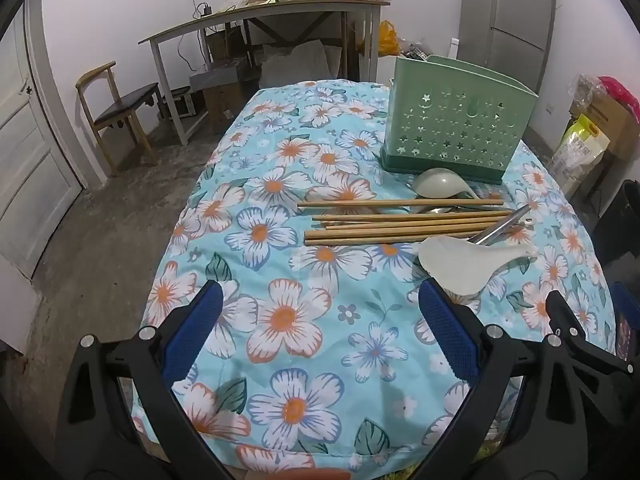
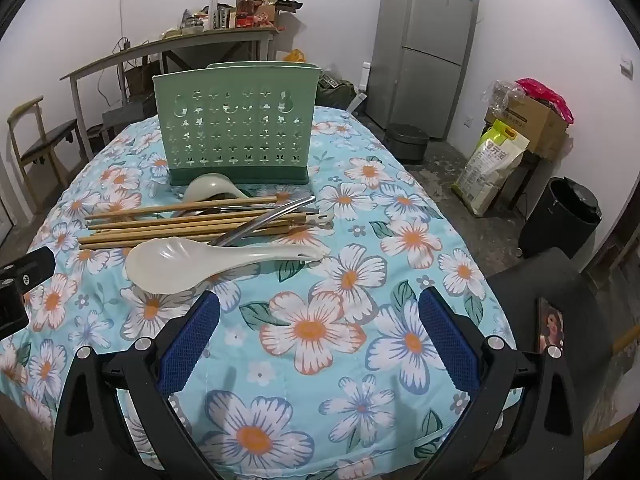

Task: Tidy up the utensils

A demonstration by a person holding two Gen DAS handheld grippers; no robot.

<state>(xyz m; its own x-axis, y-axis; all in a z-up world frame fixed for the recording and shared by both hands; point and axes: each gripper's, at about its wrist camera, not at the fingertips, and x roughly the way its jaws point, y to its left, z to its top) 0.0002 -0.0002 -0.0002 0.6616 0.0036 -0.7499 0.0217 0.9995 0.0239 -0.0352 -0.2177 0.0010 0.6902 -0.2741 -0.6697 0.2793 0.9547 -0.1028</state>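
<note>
Utensils lie in a pile before the green holder (image 1: 456, 120) on the floral cloth (image 1: 280, 320): wooden chopsticks (image 1: 400, 224) partly cover a metal spoon, the white rice paddle (image 1: 472, 260) nearest. Left gripper (image 1: 320, 320) spread, empty.

Right wrist view: right gripper (image 2: 320, 328) spread, empty; rice-bag (image 2: 492, 168) lettering unreadable.

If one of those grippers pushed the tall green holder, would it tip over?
Possibly. The green perforated plastic utensil holder stands tall on a narrow base and looks empty, so probably light. The soft floral tablecloth might let it catch rather than slide.
</note>
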